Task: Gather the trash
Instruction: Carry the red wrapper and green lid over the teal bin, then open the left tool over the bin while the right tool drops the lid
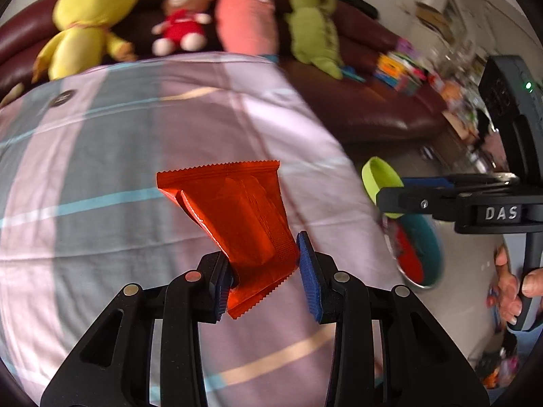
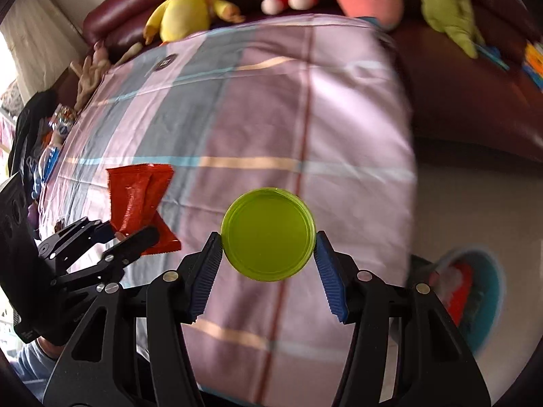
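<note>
My left gripper (image 1: 266, 271) is shut on an orange-red snack wrapper (image 1: 237, 210) and holds it above the bed's striped sheet (image 1: 101, 169). The wrapper also shows in the right wrist view (image 2: 139, 200), held by the left gripper (image 2: 130, 235). My right gripper (image 2: 268, 257) is shut on a lime-green round lid (image 2: 268, 234), gripped at its rim. In the left wrist view the lid (image 1: 381, 183) sits at the tip of the right gripper (image 1: 390, 200). A teal trash bin (image 2: 475, 291) with red contents stands on the floor at the bed's right; it also shows in the left wrist view (image 1: 420, 254).
Plush toys line a dark red sofa (image 1: 373, 101) behind the bed: a yellow duck (image 1: 91, 17), a small bear (image 1: 183, 20), a pink one (image 1: 247, 10), a green one (image 1: 315, 23). Bottles and clutter (image 2: 51, 135) lie off the bed's left edge.
</note>
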A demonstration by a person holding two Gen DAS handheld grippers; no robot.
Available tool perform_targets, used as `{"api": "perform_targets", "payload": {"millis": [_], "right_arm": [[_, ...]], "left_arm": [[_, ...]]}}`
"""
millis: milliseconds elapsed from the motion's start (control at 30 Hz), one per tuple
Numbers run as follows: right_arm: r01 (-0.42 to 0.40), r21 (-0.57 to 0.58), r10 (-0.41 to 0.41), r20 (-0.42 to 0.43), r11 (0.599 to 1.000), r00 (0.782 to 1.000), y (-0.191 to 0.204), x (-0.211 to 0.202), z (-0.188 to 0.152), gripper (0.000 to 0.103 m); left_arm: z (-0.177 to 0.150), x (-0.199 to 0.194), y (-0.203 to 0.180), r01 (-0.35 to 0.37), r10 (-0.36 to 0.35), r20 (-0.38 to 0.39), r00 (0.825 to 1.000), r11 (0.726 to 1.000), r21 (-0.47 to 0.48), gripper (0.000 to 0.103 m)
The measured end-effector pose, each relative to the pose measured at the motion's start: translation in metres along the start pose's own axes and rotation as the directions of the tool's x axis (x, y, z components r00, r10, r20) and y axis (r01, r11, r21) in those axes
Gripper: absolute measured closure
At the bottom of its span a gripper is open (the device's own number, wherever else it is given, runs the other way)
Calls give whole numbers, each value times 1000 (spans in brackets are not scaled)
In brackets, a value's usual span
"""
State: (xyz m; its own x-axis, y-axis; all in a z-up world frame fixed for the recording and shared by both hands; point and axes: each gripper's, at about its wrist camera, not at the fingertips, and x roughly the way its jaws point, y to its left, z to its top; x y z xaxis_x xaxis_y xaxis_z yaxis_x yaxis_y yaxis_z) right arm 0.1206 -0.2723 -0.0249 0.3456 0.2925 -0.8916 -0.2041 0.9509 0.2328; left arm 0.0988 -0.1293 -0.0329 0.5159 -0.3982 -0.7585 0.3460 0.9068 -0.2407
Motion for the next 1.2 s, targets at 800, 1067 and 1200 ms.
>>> {"api": "perform_targets", "payload": {"millis": [800, 1067, 1200], "right_arm": [[68, 357, -132, 157, 931, 979, -216, -108, -122, 50], [66, 437, -136, 132, 897, 982, -258, -106, -146, 49], [71, 441, -139, 124, 895, 982, -265, -104, -148, 49]], "left_arm": [[0, 98, -218, 233, -175, -197, 965, 916, 327, 66], [-8, 136, -263, 295, -206, -270, 940, 889, 350, 66], [-10, 152, -274, 334, -227, -314, 922, 877, 345, 66]]}}
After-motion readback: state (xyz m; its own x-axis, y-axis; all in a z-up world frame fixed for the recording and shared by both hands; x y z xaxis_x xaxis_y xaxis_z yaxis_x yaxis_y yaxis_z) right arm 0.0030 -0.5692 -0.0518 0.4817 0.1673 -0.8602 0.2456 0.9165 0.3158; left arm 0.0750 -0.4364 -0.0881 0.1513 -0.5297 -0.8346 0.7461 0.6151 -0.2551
